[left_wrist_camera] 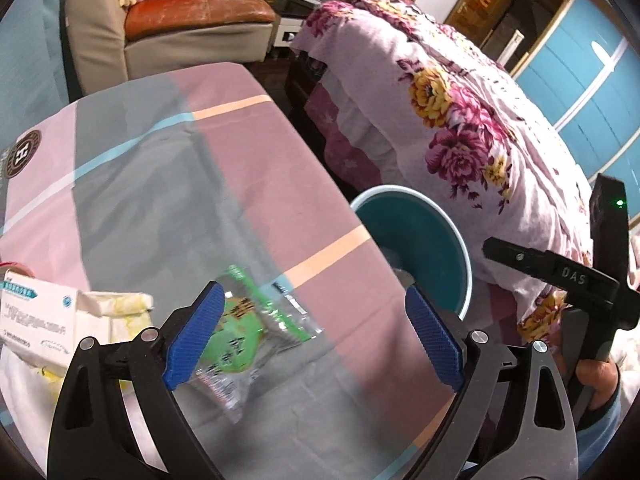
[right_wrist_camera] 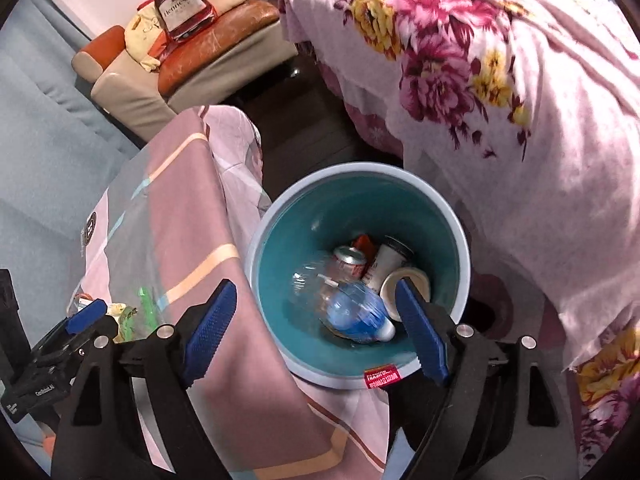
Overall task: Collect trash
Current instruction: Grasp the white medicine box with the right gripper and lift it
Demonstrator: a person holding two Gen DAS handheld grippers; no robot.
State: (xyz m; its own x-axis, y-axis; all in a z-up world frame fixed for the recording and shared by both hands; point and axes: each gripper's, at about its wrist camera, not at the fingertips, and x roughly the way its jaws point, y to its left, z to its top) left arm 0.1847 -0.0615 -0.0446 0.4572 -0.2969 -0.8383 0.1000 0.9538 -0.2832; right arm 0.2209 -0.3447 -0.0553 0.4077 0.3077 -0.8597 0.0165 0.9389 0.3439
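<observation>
The green wrapper lies flat on the table, near the edge beside the bin, and just in front of the left claw. It looks thin, light and crinkly, so I judge it will slide easily on the cloth and fold when pinched. The best hold is probably across its puffed middle or on the clear sealed end (the flat film gives little to grip). The left claw is wide open and holds nothing; its left pad overlaps the wrapper in this view, but I cannot tell if it touches. It points steeply down at the table.

The right claw hangs over the bin, also tilted steeply down, with its jaws wide apart and empty. Under it, inside the bin, lie a bottle, a can and cups.
</observation>
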